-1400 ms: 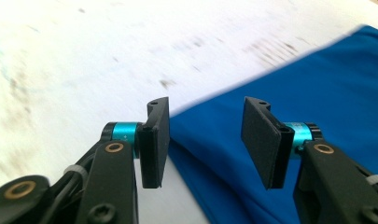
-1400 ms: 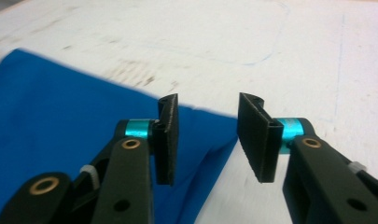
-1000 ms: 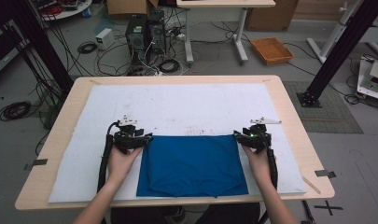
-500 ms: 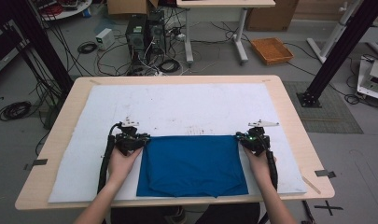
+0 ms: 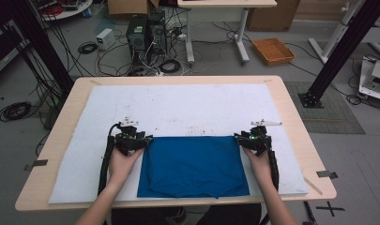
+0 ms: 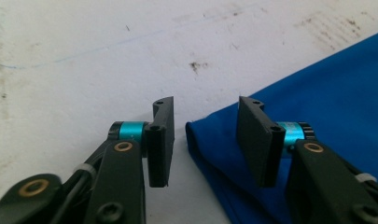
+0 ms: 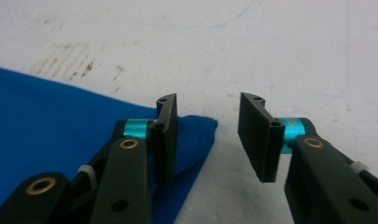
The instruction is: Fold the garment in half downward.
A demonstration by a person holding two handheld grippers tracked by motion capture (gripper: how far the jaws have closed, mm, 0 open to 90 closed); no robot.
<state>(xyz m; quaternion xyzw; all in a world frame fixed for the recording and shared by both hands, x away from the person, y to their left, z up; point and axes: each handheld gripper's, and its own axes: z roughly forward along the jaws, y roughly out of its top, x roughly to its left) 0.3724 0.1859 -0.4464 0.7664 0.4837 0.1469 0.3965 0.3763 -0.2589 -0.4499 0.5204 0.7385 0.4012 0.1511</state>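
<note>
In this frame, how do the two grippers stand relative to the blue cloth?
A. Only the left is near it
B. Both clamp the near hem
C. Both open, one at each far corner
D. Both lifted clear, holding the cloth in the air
C: the left gripper and right gripper stand with jaws apart at the far corners of the blue cloth, which lies flat on the white mat.

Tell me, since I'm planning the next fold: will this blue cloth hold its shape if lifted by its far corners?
Probably not. The blue cloth lies flat in soft layers with rounded, puffy corners, so it likely sags between grips. It looks thin and light, and may slide on the smooth white mat.
</note>
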